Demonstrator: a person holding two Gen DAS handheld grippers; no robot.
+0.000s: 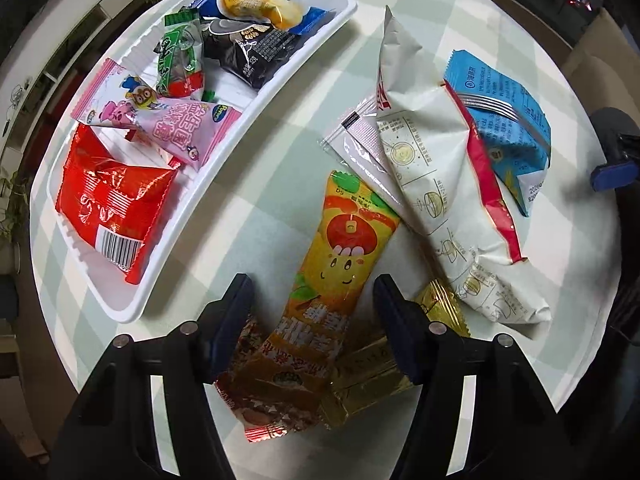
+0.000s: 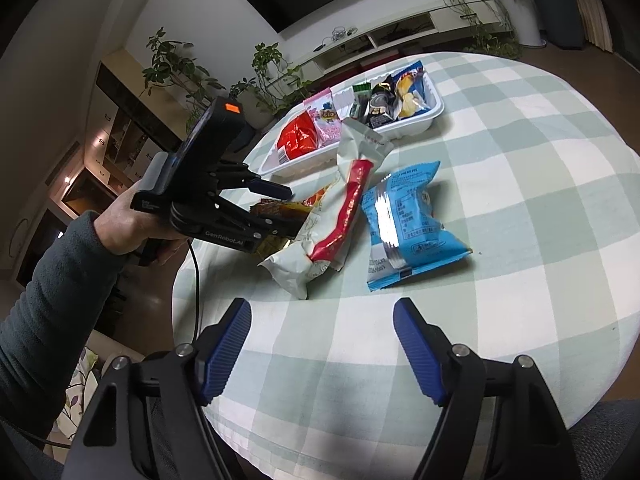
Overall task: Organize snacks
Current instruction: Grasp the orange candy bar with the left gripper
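My left gripper (image 1: 312,292) points down at the table with its jaws apart around an orange-yellow snack packet (image 1: 340,248). The pads do not press on the packet. A red-brown packet (image 1: 256,400) and a gold one (image 1: 368,376) lie under it. To the right lie a large white-and-red bag (image 1: 432,184) and a blue bag (image 1: 508,120). The white tray (image 1: 128,308) at the left holds several packets. In the right wrist view my right gripper (image 2: 322,312) hangs open over bare tablecloth, short of the blue bag (image 2: 408,224). A hand holds the left gripper (image 2: 288,210) at the left.
A round table with a green-and-white checked cloth (image 2: 520,184) carries everything. The tray (image 2: 436,112) sits at its far side. Behind it are potted plants (image 2: 264,68), a low shelf and a wall screen. A sleeve (image 2: 44,304) and a cable come in from the left.
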